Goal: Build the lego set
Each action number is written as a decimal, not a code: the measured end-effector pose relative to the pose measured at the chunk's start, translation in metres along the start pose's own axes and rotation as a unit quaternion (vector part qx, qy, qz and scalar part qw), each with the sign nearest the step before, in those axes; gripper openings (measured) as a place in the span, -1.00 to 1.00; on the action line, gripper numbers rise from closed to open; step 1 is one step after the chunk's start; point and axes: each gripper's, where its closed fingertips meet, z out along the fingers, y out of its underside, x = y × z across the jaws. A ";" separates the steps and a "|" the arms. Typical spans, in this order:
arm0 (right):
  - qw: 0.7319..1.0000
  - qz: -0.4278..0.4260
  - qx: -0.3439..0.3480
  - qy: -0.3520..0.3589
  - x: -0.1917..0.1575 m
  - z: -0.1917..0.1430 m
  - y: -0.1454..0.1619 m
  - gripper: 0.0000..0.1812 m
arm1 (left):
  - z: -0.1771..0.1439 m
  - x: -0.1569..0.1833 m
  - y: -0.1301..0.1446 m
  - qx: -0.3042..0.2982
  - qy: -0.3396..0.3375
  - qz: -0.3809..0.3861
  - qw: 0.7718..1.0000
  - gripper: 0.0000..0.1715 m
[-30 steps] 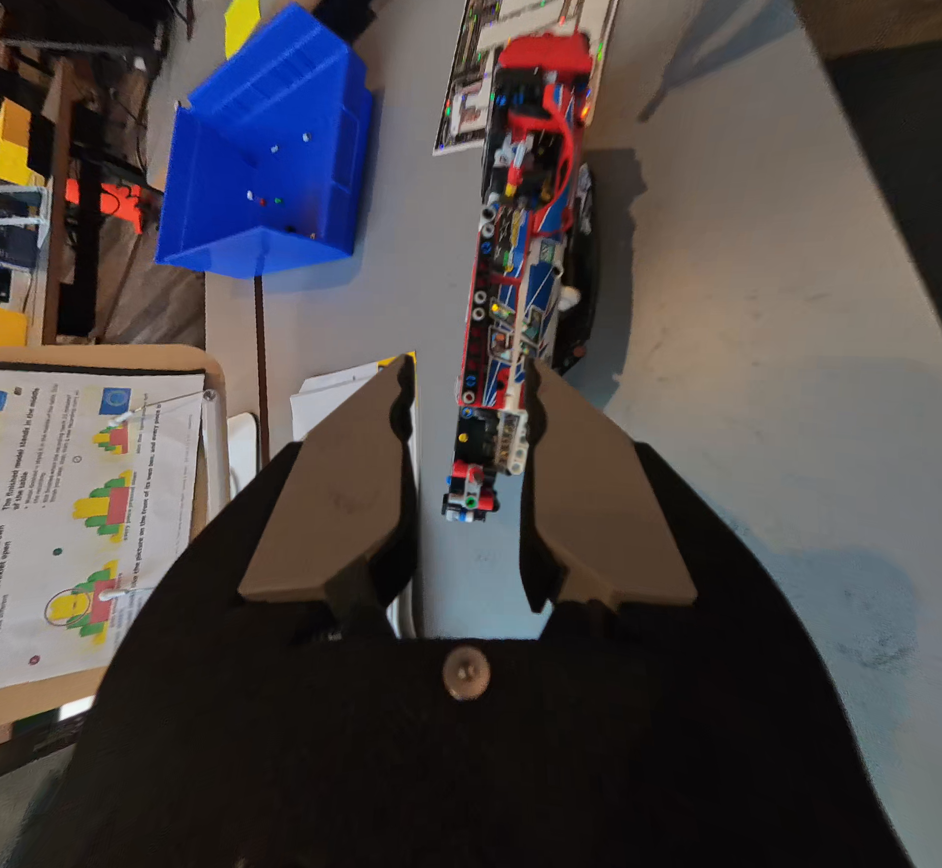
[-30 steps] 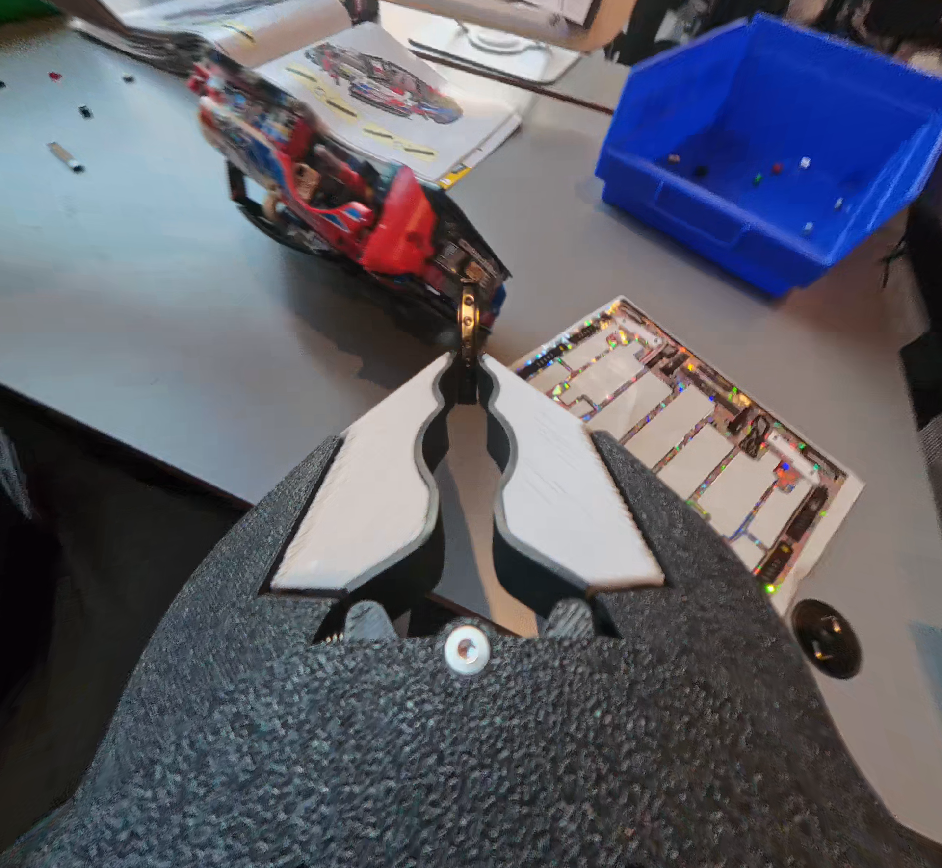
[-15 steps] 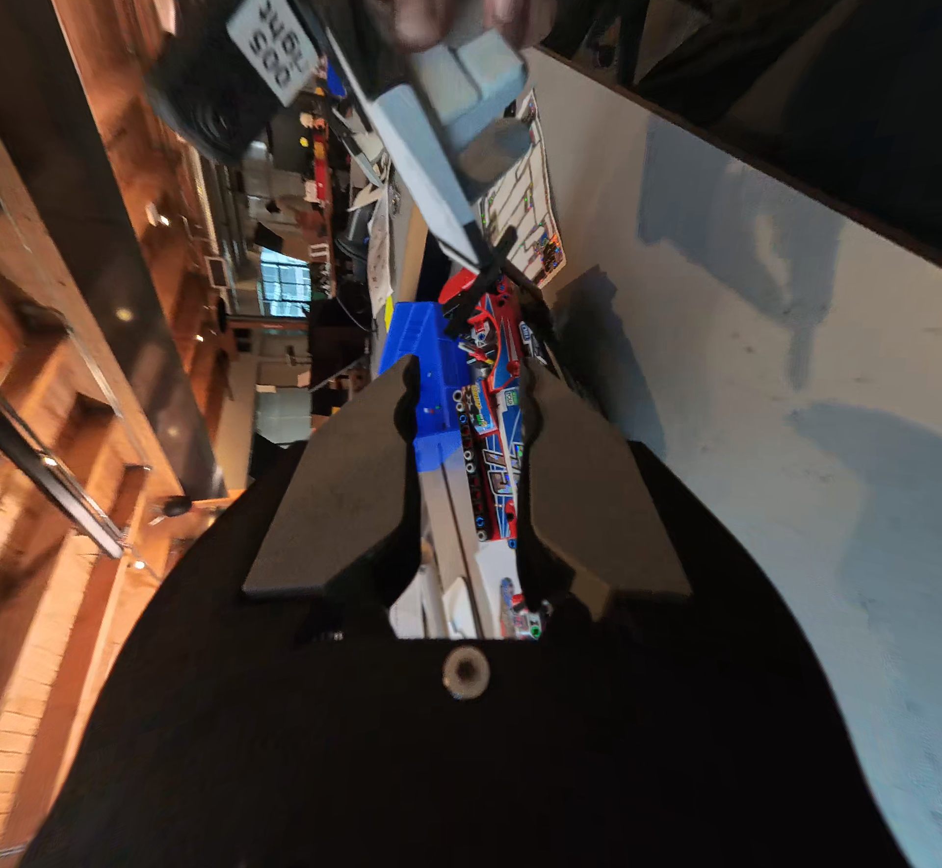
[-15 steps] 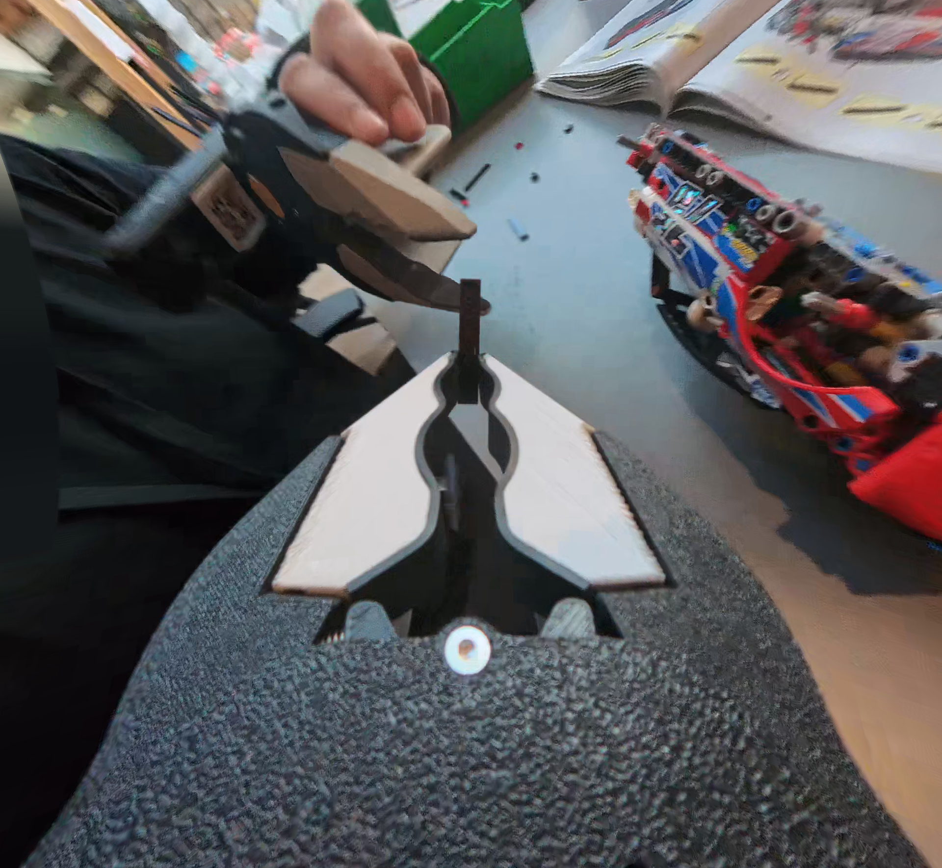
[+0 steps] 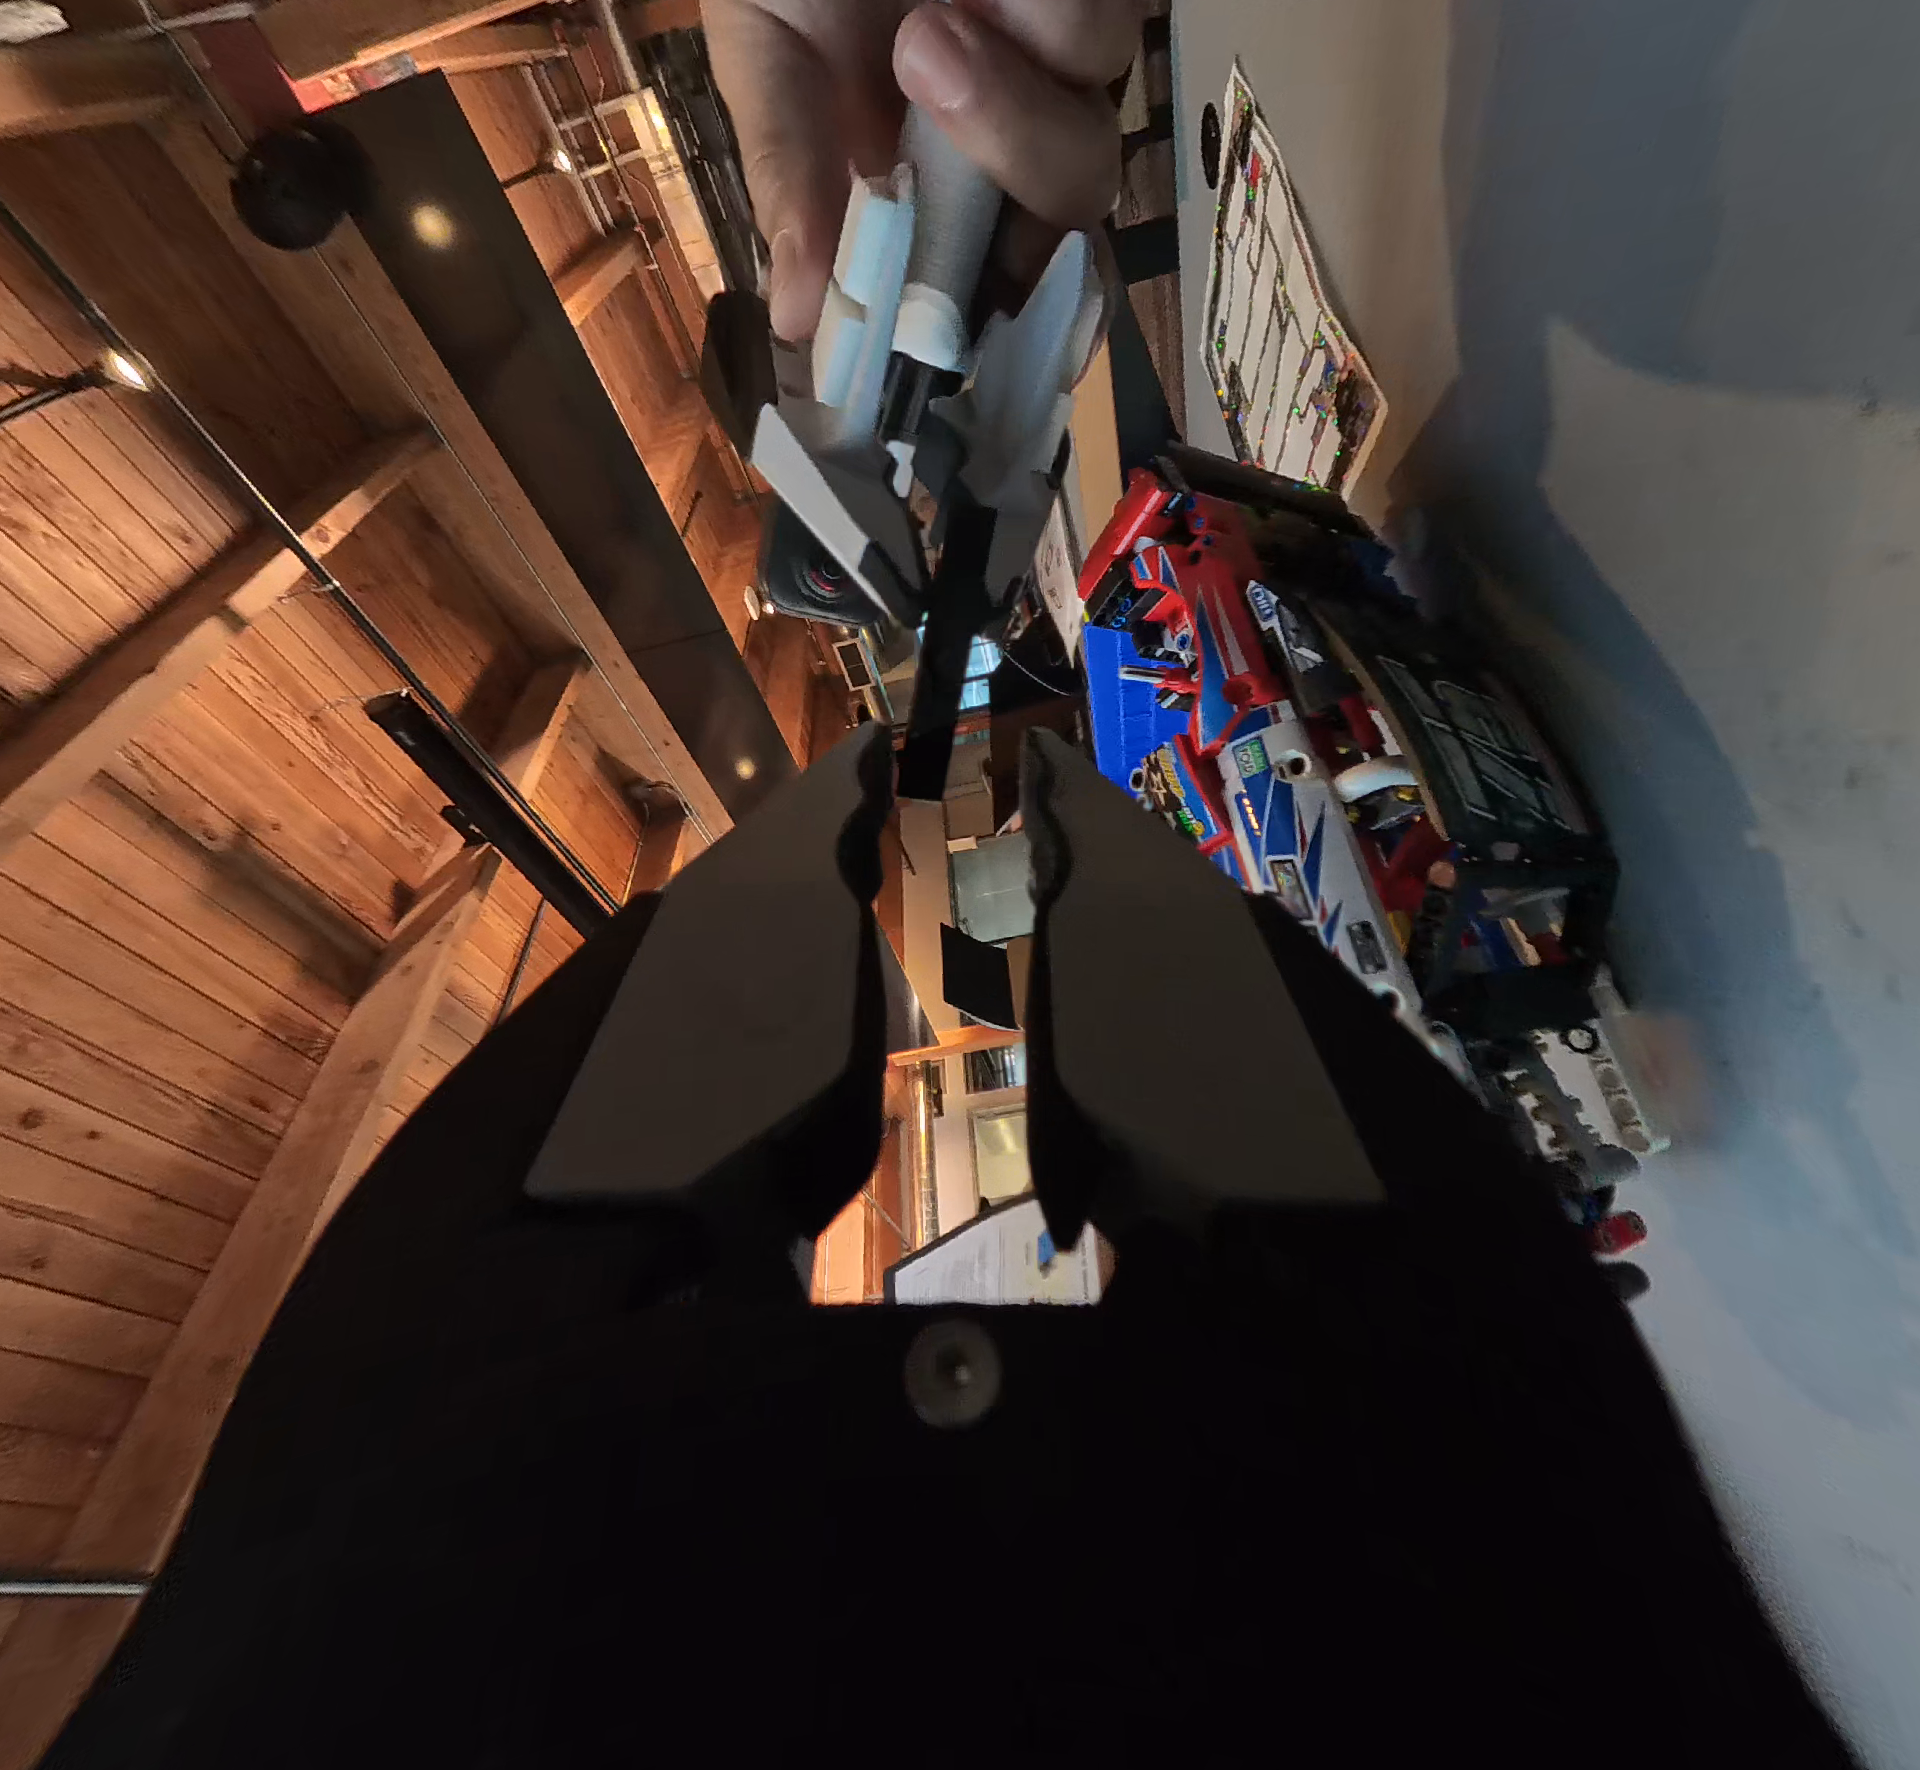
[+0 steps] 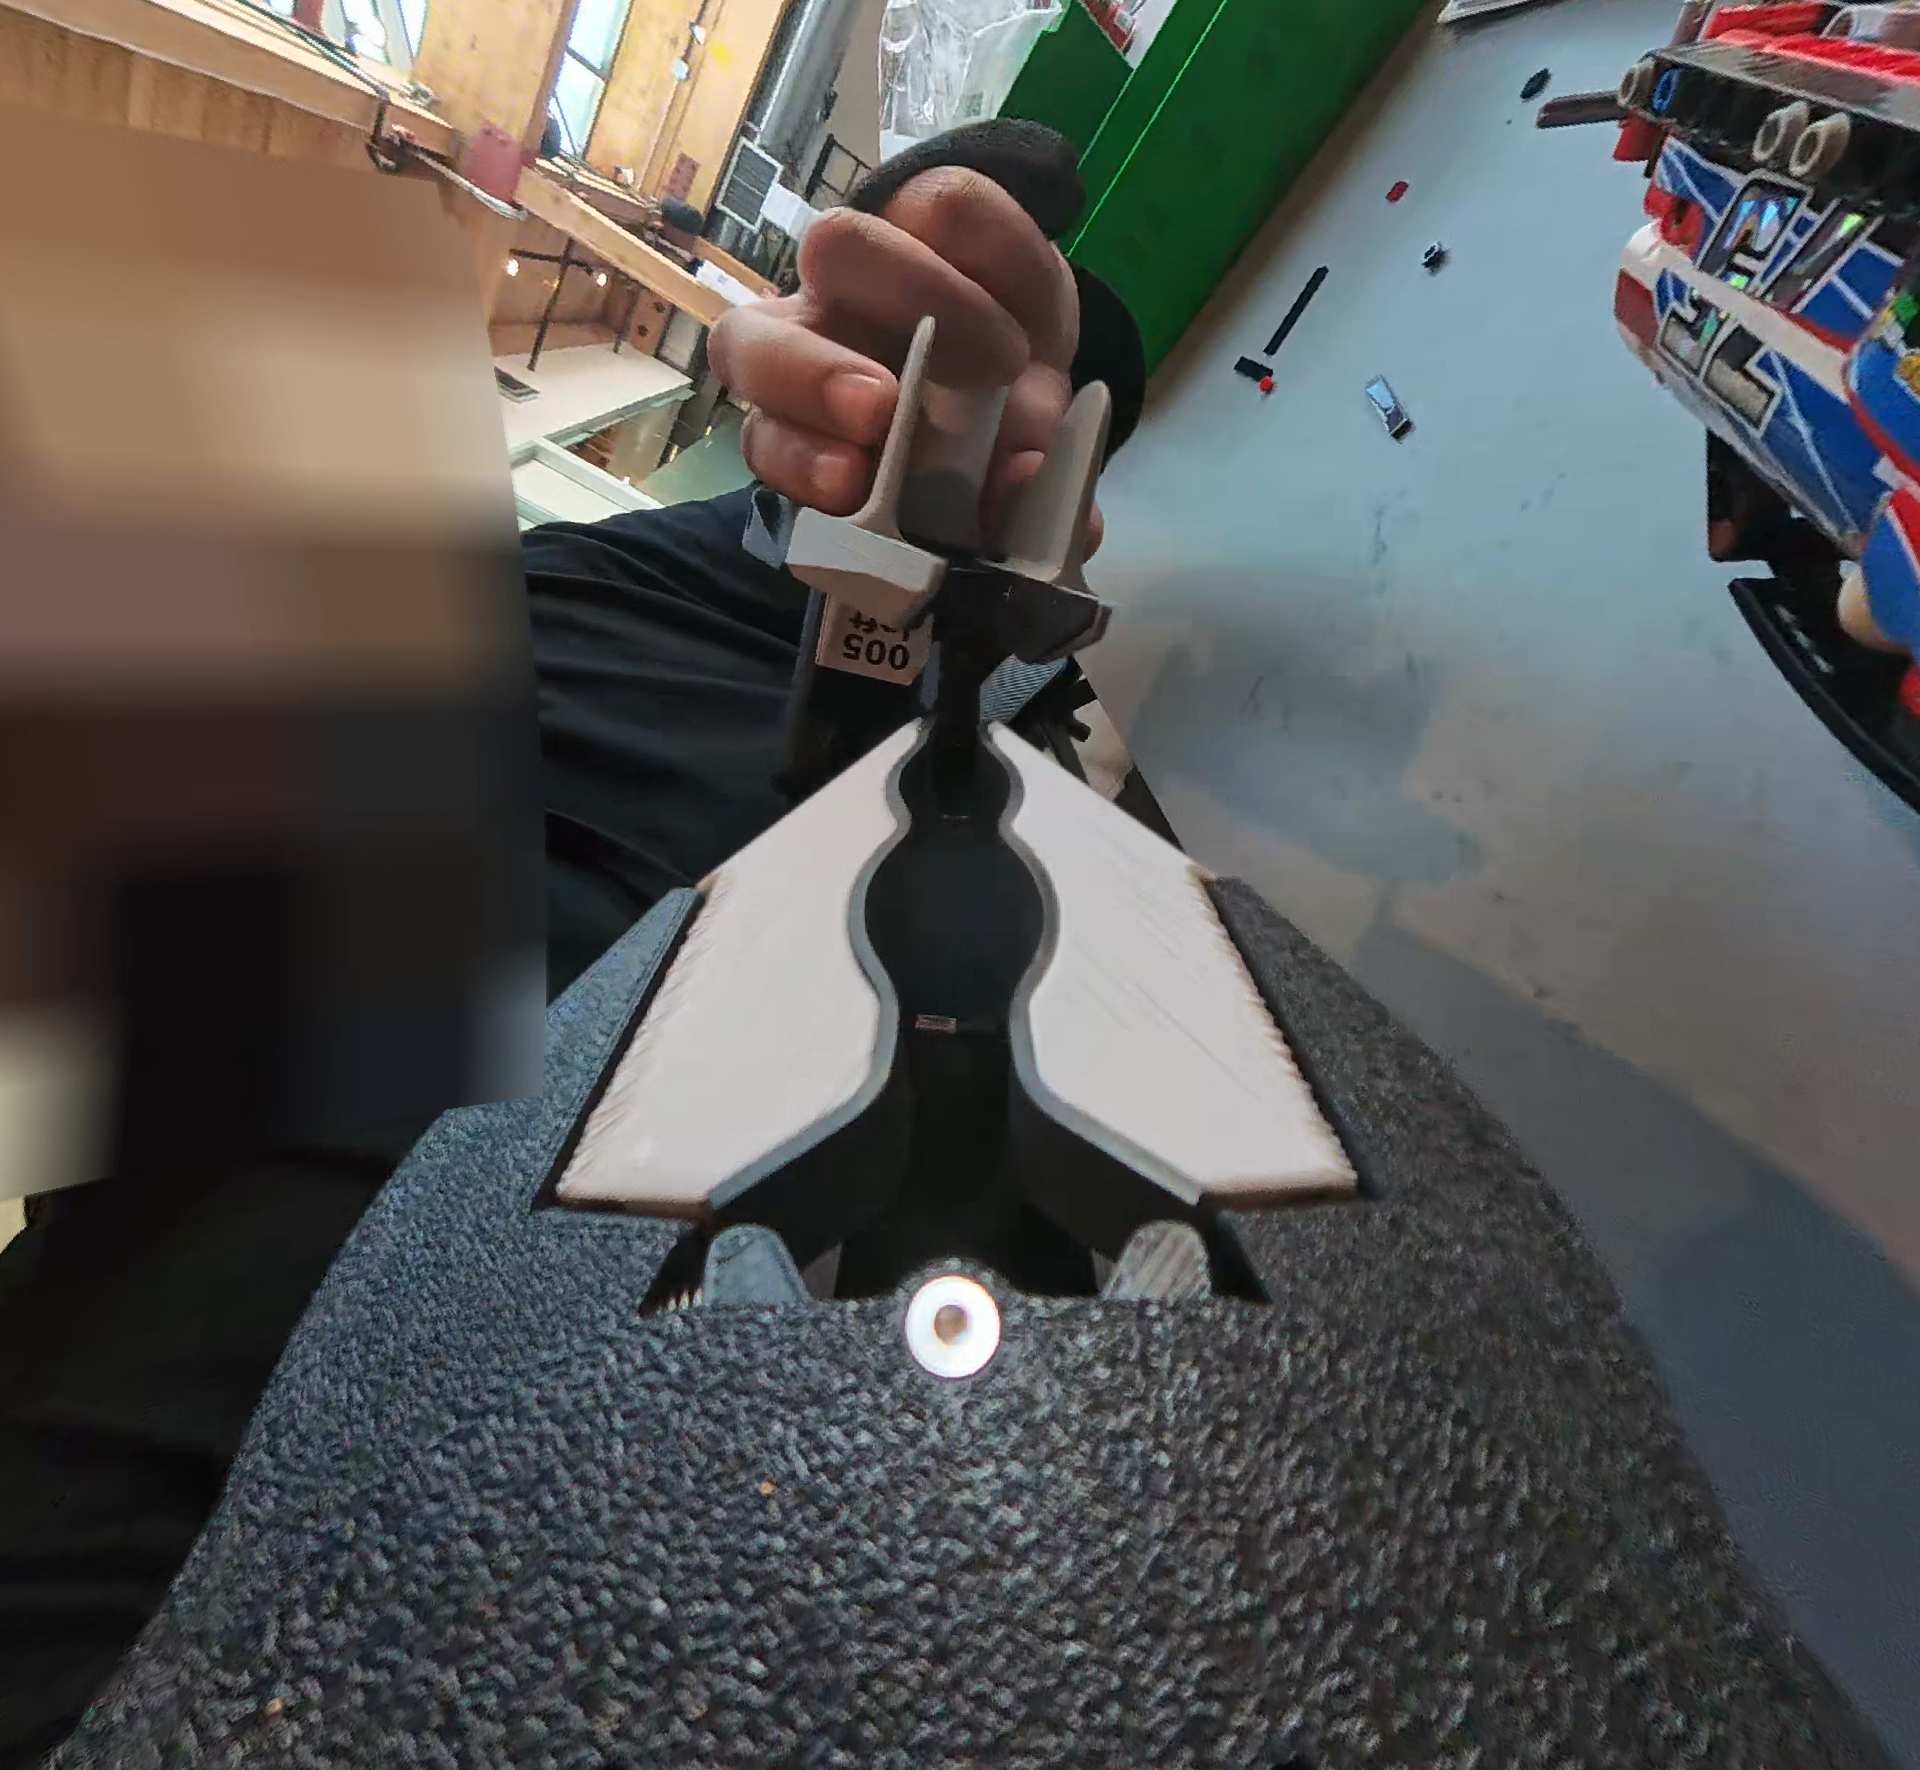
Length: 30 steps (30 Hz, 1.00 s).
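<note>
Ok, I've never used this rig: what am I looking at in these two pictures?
No robot arm: a person holds a two-finger gripper in each hand, each with a camera looking along its fingers. The dark fingers are the left gripper, open. The pale ones are the right gripper, shut on a thin black piece whose free end reaches the left fingertips. On the grey table lie the lego car, a sticker sheet and loose small pieces.

Toy car [image 5: 1299,785]: red, blue and white with stripes, at 3 o'clock. Bins [image 6: 1226,47]: green, at 1 o'clock. Table [image 6: 1455,681]: grey.
</note>
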 end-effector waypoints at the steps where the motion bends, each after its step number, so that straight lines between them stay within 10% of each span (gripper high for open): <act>1: 1.000 0.005 0.001 -0.002 0.001 0.001 0.000 -0.93 | 0.000 0.000 0.000 0.002 -0.003 0.002 1.000 -0.84; 6: 0.999 0.035 0.016 0.022 0.021 -0.001 -0.004 -0.93 | 0.002 0.018 0.007 -0.018 0.054 -0.013 0.998 -0.95; 14: 0.962 -0.094 0.019 0.255 0.059 -0.023 -0.025 -0.86 | 0.001 0.052 0.025 -0.078 0.213 -0.227 0.947 -0.95; 19: 0.824 -0.381 -0.047 0.416 0.048 -0.019 -0.033 -0.68 | -0.007 0.064 0.036 -0.120 0.301 -0.374 0.869 -0.95; 23: 0.688 -0.507 -0.151 0.497 0.060 -0.003 -0.028 -0.75 | -0.009 0.062 0.028 -0.106 0.320 -0.405 0.850 -0.95; 30: 0.635 -0.559 -0.198 0.495 0.063 0.018 -0.027 -0.92 | -0.018 0.069 0.028 -0.114 0.329 -0.424 0.836 -0.95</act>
